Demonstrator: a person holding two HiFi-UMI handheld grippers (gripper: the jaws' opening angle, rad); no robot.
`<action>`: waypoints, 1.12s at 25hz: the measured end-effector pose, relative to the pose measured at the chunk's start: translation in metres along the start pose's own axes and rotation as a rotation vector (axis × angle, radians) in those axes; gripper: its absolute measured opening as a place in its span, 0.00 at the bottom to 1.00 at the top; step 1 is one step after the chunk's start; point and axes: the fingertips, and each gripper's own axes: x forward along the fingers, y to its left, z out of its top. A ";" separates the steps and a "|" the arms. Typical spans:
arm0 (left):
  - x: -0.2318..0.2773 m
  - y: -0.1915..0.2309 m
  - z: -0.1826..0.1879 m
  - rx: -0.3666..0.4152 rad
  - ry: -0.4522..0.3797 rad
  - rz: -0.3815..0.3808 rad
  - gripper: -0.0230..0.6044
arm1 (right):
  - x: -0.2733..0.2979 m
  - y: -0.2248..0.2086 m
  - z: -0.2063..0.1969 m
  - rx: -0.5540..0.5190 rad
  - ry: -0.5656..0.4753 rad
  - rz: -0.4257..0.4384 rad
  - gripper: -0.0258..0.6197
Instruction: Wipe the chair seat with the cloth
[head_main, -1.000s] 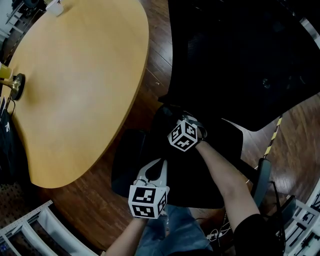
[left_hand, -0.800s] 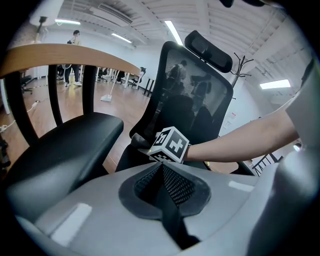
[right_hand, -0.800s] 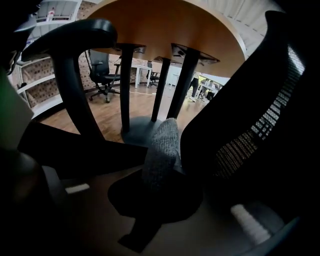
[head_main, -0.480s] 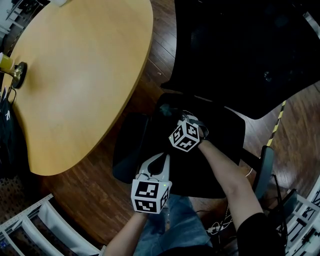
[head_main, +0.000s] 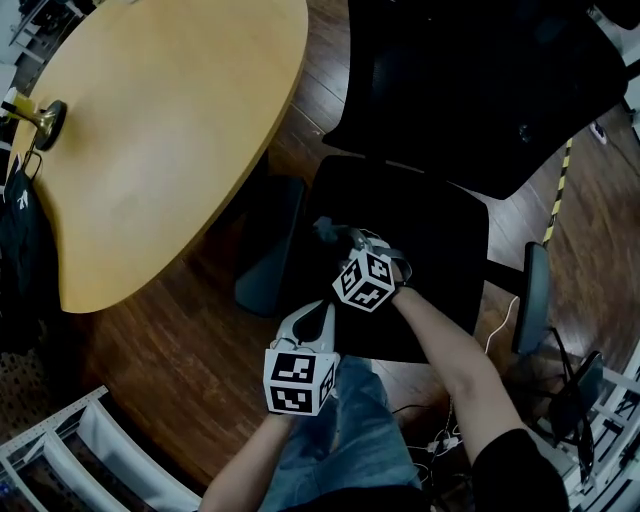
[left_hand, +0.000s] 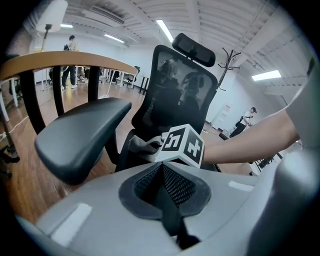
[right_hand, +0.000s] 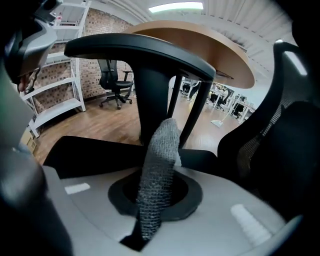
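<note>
The black chair seat (head_main: 440, 240) lies below me, with its backrest (head_main: 470, 90) beyond. My right gripper (head_main: 345, 243) is low over the seat's left half, shut on a grey knitted cloth (head_main: 327, 231) that sticks out past its jaws. In the right gripper view the cloth (right_hand: 159, 160) stands up between the shut jaws of the right gripper (right_hand: 158, 172). My left gripper (head_main: 312, 318) hovers at the seat's front left corner. In its own view the left gripper (left_hand: 163, 170) is shut on nothing, pointing at the right gripper's marker cube (left_hand: 183, 145) and the cloth (left_hand: 140, 146).
A round wooden table (head_main: 150, 140) stands to the left, close to the chair's left armrest (head_main: 268, 245). The right armrest (head_main: 530, 300) is on the other side. Cables (head_main: 440, 445) lie on the wooden floor near my legs, and shelving (head_main: 60, 460) sits at lower left.
My right gripper has drawn the cloth across the seat toward the front edge. The left gripper has hardly moved.
</note>
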 end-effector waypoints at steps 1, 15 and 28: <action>-0.005 0.001 -0.006 0.003 0.003 0.001 0.04 | -0.002 0.008 0.000 0.003 0.000 -0.001 0.06; -0.064 0.019 -0.063 0.008 -0.032 0.041 0.04 | -0.041 0.121 0.004 0.056 -0.026 0.007 0.06; -0.107 0.046 -0.099 -0.046 -0.071 0.126 0.04 | -0.053 0.234 0.011 0.084 -0.044 0.120 0.06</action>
